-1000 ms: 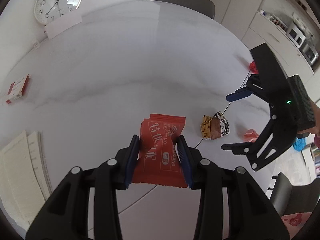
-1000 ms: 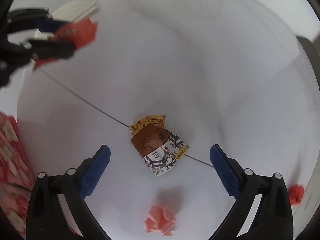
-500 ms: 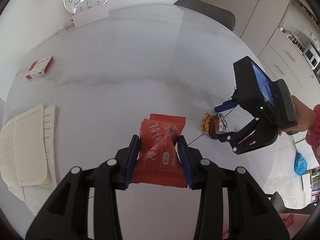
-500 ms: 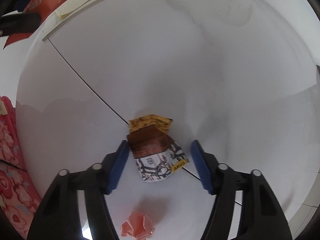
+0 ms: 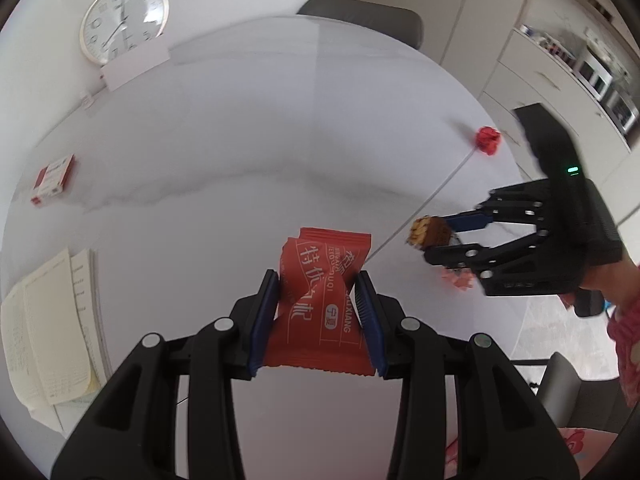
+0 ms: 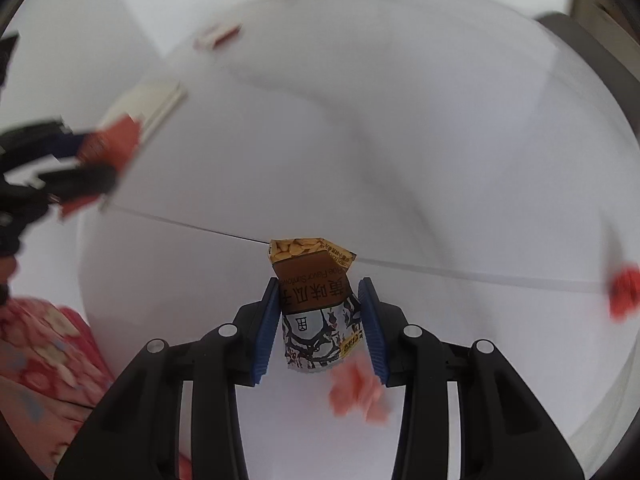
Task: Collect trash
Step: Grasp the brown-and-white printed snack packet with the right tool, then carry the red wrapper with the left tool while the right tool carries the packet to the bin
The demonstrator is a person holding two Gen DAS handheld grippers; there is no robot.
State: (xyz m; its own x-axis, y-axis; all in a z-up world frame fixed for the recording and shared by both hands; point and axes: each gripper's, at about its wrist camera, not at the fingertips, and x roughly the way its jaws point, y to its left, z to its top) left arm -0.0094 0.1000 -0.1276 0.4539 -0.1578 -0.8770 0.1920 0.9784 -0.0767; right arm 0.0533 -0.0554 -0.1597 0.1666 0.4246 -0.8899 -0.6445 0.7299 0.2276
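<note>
My left gripper (image 5: 318, 312) is shut on a red snack wrapper (image 5: 320, 300) and holds it above the white table (image 5: 240, 152). My right gripper (image 6: 320, 320) is shut on a brown and yellow sunflower-seed packet (image 6: 314, 292), lifted off the table; it also shows in the left wrist view (image 5: 428, 233). A crumpled pink paper (image 6: 356, 386) lies on the table under the right gripper. A crumpled red paper ball (image 5: 487, 139) lies near the table's right edge, also in the right wrist view (image 6: 624, 290).
A small red and white box (image 5: 54, 178) lies at the table's left. Papers (image 5: 48, 340) lie at the near left edge. A clock (image 5: 120, 20) and a white card (image 5: 136, 66) stand at the back. A grey chair (image 5: 372, 20) stands behind the table.
The right gripper closed on the seed packet and lifted it off the table. The left gripper kept hold of the red wrapper and swung its view slightly.
</note>
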